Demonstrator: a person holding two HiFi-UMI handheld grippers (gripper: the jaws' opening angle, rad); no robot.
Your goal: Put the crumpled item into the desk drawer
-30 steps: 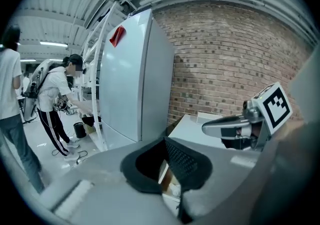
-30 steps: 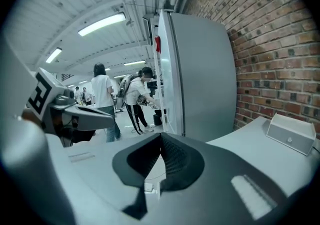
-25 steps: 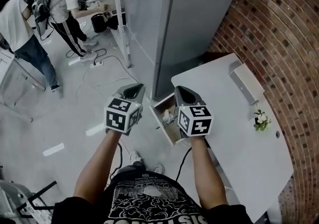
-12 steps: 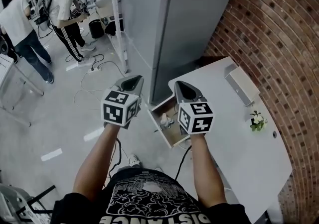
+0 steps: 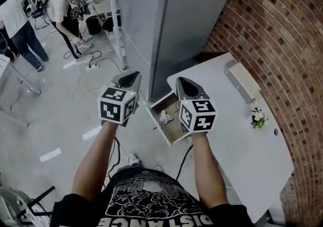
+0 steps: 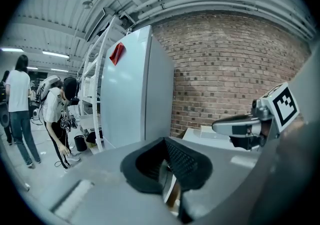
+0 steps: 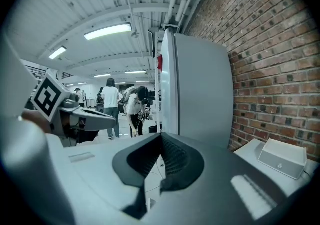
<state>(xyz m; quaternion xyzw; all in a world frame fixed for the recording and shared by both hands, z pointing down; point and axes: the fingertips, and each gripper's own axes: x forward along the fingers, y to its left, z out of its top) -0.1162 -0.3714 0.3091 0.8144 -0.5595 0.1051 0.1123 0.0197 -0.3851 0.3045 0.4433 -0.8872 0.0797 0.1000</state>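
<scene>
Both jaw pairs together, empty; left gripper [image 5: 131, 75] and right gripper [image 5: 181, 81] flank open drawer [image 5: 158, 126], crumpled item [image 5: 163, 117] inside. White surface [image 5: 242, 137] follows brick wall [image 5: 285, 29], grey cabinet [image 5: 176, 19] beside.

A tall grey metal cabinet [image 5: 166, 21] stood beside the curved red brick wall [image 5: 282, 34]. A flat white rectangular box [image 5: 243, 81] and a small white-flowered plant [image 5: 258, 118] sat apart.

Desk [image 5: 242, 140]: wht. Drawer [image 5: 170, 126]: tan inside. Crumpled item [image 5: 163, 117]: wht. Wall [image 5: 282, 29]: red-brn brick pattern. Cabinet [image 5: 171, 19]: gry. Left gripper [image 5: 130, 75], right gripper [image 5: 182, 81]: gry, blk/wht sq. markers. Flowers [image 5: 258, 118]: wht, grn leaves. Shirt [image 5: 146, 201]: blk, wht print.
</scene>
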